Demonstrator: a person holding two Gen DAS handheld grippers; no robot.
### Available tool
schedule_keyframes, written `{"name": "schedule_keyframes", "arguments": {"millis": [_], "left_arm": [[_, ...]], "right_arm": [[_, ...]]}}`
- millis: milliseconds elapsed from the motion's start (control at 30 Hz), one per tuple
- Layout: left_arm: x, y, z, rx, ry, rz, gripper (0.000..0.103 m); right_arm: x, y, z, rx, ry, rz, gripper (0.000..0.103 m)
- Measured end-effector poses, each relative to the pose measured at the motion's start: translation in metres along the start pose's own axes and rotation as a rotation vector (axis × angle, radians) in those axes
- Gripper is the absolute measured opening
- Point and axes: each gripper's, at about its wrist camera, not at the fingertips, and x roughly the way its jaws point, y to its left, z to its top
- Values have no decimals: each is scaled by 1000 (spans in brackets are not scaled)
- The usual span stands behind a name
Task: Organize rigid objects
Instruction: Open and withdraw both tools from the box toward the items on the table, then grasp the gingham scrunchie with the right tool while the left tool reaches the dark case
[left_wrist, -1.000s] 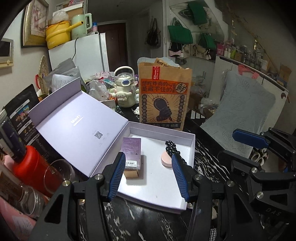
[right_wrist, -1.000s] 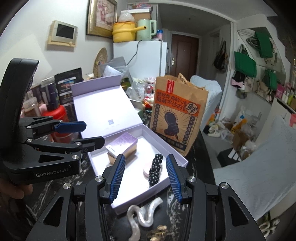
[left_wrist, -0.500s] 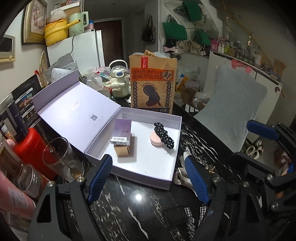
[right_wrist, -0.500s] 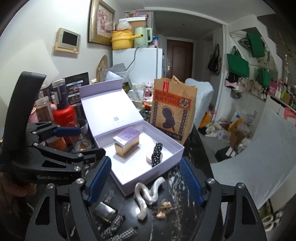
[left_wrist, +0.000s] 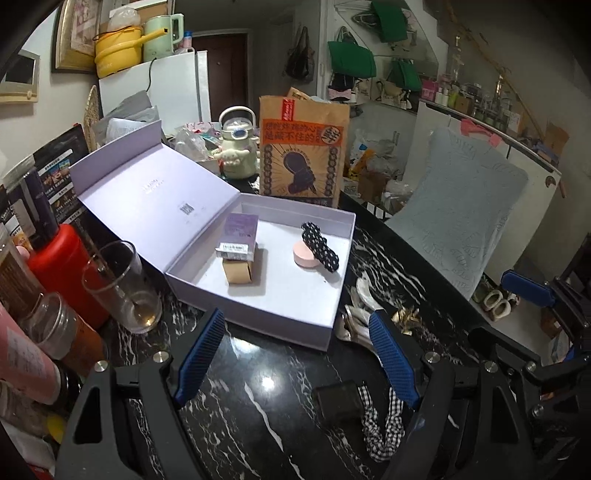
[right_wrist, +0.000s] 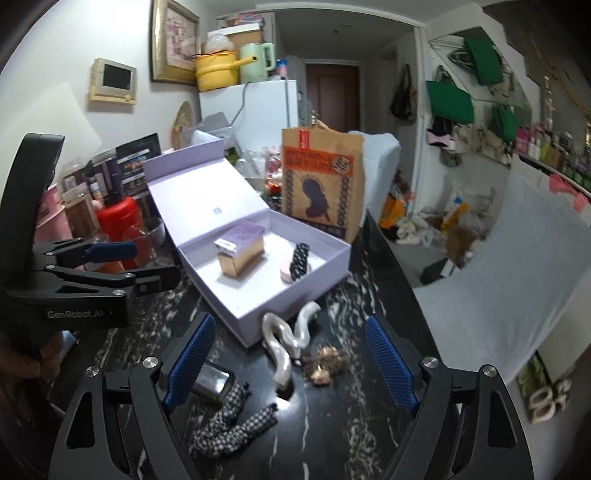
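Claws both gape wide and empty: left claw (left_wrist: 295, 358), right claw (right_wrist: 288, 362). Box (right_wrist: 295, 295) sits open on the table (left_wrist: 258, 406); pearly clip (right_wrist: 284, 339) lies just beside its front wall.

Hair clips (right_wrist: 290, 341) before open box (right_wrist: 295, 288)

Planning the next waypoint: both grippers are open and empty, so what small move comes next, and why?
Probably ease the right gripper down over the pearly wavy clip. It lies loose on the black marble table, just outside the open lavender box, nearly centred between the wide-open jaws. The black clip is already inside.
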Motion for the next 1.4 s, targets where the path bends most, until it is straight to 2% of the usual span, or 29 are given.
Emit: {"name": "schedule_keyframes", "arguments": {"millis": [367,667,1000,1300,1400], "left_arm": [[18,-10,-33,30,80,-31,81],[29,-4,-54,11,117,-44,81],[41,10,-75,6,151,-32,81],[47,26,-86,-27,175,-41,81],[48,28,-89,-31,174,-47,81]], "right_arm": [[6,4,-43,43,72,30,84],[25,6,-73,119,168,128,84],[54,23,-90,109,268,173,84],[72,32,-92,87,297,157,84],[75,36,-93,77,298,158,78]]}}
